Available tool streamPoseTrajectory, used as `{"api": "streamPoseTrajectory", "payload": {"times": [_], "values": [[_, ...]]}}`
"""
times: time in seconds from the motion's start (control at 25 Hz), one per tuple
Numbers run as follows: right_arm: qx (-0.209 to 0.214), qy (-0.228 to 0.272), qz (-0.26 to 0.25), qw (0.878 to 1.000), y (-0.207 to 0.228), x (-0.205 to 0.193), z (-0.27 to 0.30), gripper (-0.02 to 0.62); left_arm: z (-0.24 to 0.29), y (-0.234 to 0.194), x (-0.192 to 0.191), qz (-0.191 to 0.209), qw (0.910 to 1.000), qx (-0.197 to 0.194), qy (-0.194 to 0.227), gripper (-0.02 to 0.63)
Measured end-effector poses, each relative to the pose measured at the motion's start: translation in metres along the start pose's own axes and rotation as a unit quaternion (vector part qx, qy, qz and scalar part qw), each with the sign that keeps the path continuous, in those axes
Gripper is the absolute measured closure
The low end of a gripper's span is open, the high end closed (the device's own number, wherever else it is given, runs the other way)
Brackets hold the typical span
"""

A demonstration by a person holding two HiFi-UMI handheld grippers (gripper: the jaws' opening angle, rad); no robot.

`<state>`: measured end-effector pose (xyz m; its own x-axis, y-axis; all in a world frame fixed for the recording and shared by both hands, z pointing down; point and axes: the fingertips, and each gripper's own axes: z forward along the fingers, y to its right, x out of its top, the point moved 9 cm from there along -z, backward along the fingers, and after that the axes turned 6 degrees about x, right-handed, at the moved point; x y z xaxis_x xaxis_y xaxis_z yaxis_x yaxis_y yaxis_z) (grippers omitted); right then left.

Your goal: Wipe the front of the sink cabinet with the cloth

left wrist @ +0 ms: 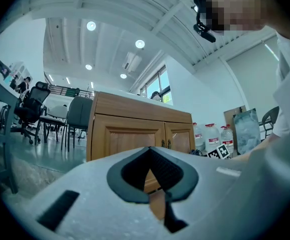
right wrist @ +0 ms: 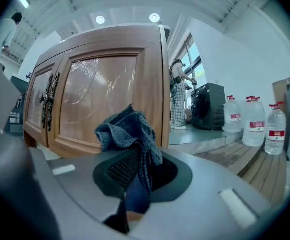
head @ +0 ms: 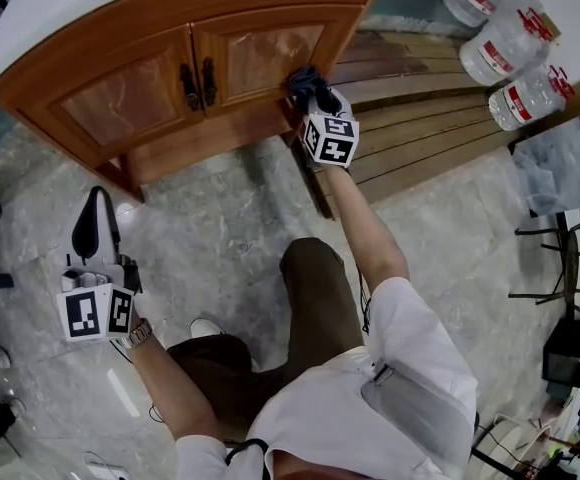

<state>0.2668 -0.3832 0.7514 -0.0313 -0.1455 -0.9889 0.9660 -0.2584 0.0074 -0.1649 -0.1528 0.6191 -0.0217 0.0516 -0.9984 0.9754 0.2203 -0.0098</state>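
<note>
Head view: right gripper (right wrist: 136,166), clamped on the cloth (right wrist: 126,128), holds it at the sink cabinet (head: 150,88) front's lower right corner; left gripper (head: 95,230) closed, empty, well apart; wiping seemingly mid-course, doors likely remaining.

Three big water bottles (head: 506,46) with red labels are standing next to each other near the wooden planks (head: 425,143), which are lying on the grey stone floor (head: 230,233). Farther off, some office chairs (left wrist: 78,115) are standing together, and round ceiling lights (left wrist: 140,44) are shining above them.
</note>
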Motion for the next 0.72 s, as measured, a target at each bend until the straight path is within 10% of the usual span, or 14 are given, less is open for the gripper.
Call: {"api": "streamPoseTrajectory", "payload": {"times": [0.72], "values": [[-0.058, 0.014, 0.059, 0.996, 0.032, 0.003, -0.017, 0.548, 0.007, 0.005, -0.010, 0.016, 0.9990, -0.035, -0.022, 0.606]]}}
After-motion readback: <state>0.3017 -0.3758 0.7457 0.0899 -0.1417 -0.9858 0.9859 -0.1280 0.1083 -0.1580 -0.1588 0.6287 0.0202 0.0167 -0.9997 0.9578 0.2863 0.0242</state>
